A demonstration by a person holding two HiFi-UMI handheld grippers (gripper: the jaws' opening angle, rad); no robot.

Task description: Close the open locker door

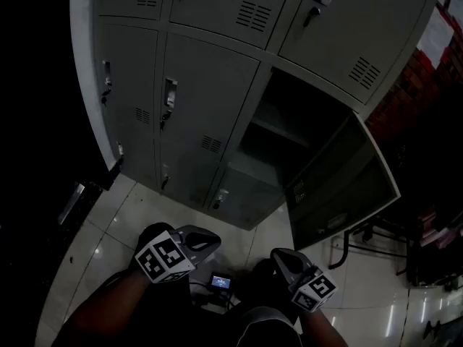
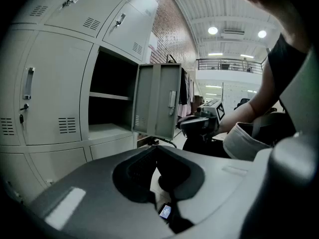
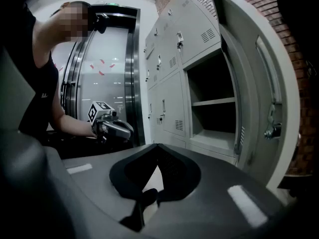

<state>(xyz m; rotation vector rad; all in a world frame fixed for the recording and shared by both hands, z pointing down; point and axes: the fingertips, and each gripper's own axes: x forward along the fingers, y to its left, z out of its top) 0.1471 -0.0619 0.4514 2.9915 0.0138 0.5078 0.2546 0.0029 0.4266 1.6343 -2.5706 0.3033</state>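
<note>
Grey metal lockers (image 1: 202,92) stand in rows in front of the person, and the ones at the left are all shut. Low at the left, above the pale floor (image 1: 145,208), is the left gripper (image 1: 211,241). In its own view its jaws (image 2: 157,151) are together, with nothing between them. It points at the closed doors and at the left part of the opening, so the task's thing lies to its right and further off.

In the middle of the row one compartment (image 1: 289,121) is open and dark, with a shelf (image 1: 278,132) inside. Nothing else can be made out in it.

To the right of that, low in the head view, is the right gripper (image 1: 278,256). Its jaws (image 3: 158,148) are also closed and empty.

At the far right stands the open door (image 1: 340,186). It hangs on the right side of the compartment and comes out toward the person. Its long side is upright, and its free edge, which carries the latch (image 3: 273,128), is the edge closest to the person. From the right gripper the door (image 3: 259,83) lies ahead and a little to the right, close by. From the left gripper the door (image 2: 159,101) is well apart, behind the other gripper (image 2: 192,123).

I judge the right gripper is the nearer one. Both grippers seem to face the inner side of the door, so it would probably have to pass round the free edge and push the outer side to the left.
</note>
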